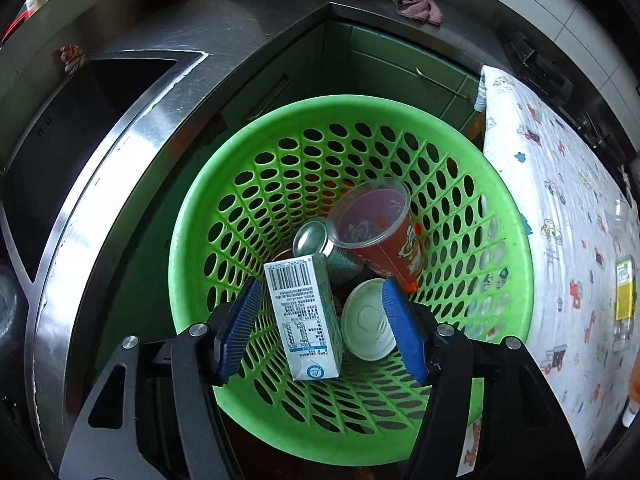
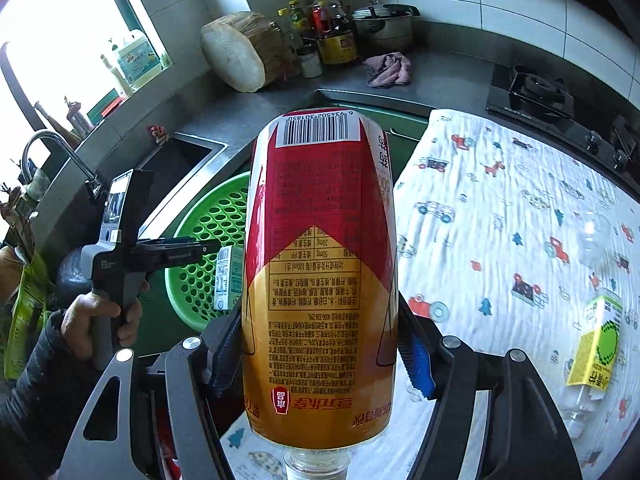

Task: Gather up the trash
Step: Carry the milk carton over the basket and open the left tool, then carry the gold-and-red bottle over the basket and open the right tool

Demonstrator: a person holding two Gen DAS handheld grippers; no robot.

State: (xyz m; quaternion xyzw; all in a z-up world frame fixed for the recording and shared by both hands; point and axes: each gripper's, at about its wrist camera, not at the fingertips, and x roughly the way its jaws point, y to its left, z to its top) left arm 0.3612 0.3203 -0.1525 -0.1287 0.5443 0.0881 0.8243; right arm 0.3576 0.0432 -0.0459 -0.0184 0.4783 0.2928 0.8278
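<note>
A green perforated basket (image 1: pixel 508 216) stands on the floor beside the counter. Inside it lie a clear cup with red print (image 1: pixel 384 228), a metal can (image 1: pixel 316 240) and a white round lid (image 1: pixel 368 324). My left gripper (image 1: pixel 320 284) hangs over the basket, open. A white milk carton (image 1: pixel 304 312) sits between its blue pads (image 1: pixel 240 320) with a gap on each side. My right gripper (image 2: pixel 320 332) is shut on a red and gold bottle (image 2: pixel 320 240), held with its cap towards the camera. The carton (image 2: pixel 228 276) also shows there, over the basket (image 2: pixel 204 240).
A steel counter with a sink (image 1: pixel 80 120) curves left of the basket. On the right is a table under a patterned cloth (image 2: pixel 500 208) with a yellow-labelled bottle (image 2: pixel 596 344) and a clear bottle (image 2: pixel 596 236). A pink rag (image 2: pixel 388 70), stove (image 2: pixel 532 96) and chopping block (image 2: pixel 240 52) stand behind.
</note>
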